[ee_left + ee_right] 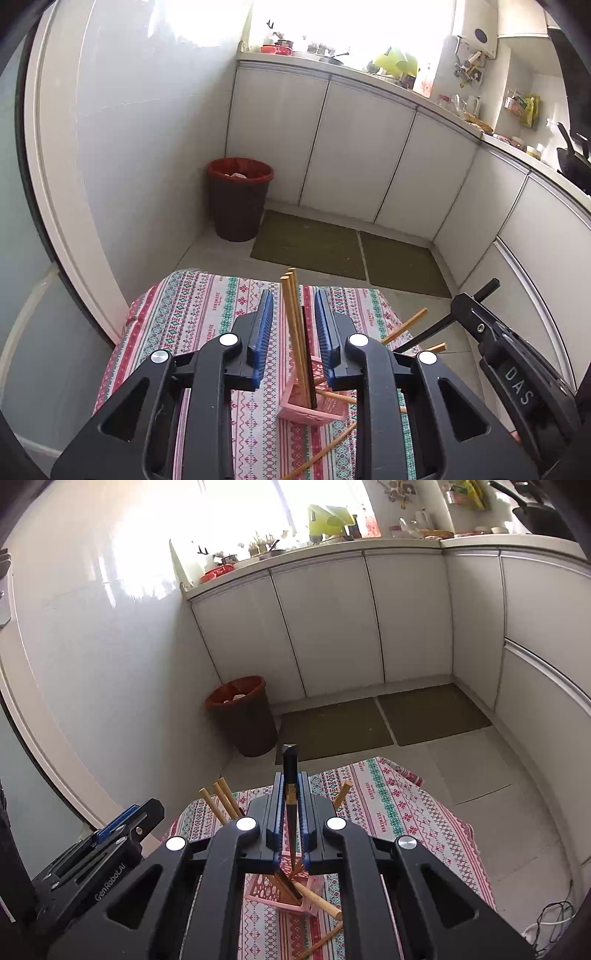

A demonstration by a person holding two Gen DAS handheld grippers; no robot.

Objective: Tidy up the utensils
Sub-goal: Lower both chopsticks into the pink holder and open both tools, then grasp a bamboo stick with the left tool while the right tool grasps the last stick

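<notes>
A pink perforated holder [314, 406] stands on a table with a patterned cloth [199, 314]. Several tan chopsticks [291, 314] stand upright in it, between the blue pads of my left gripper [293, 306], which is open and not touching them. My right gripper [291, 794] is shut on a black chopstick [290, 771] with a gold band, held upright with its tip down over the holder [280, 890]. More tan chopsticks [317, 897] lie slanted in and beside the holder. The right gripper's body [509, 354] shows at right in the left wrist view.
A dark bin with a red liner [240, 199] stands on the floor by the wall. Two green mats [314, 243] lie before white cabinets [362, 147]. The counter above carries dishes and bottles. A cable [550, 923] lies on the floor at right.
</notes>
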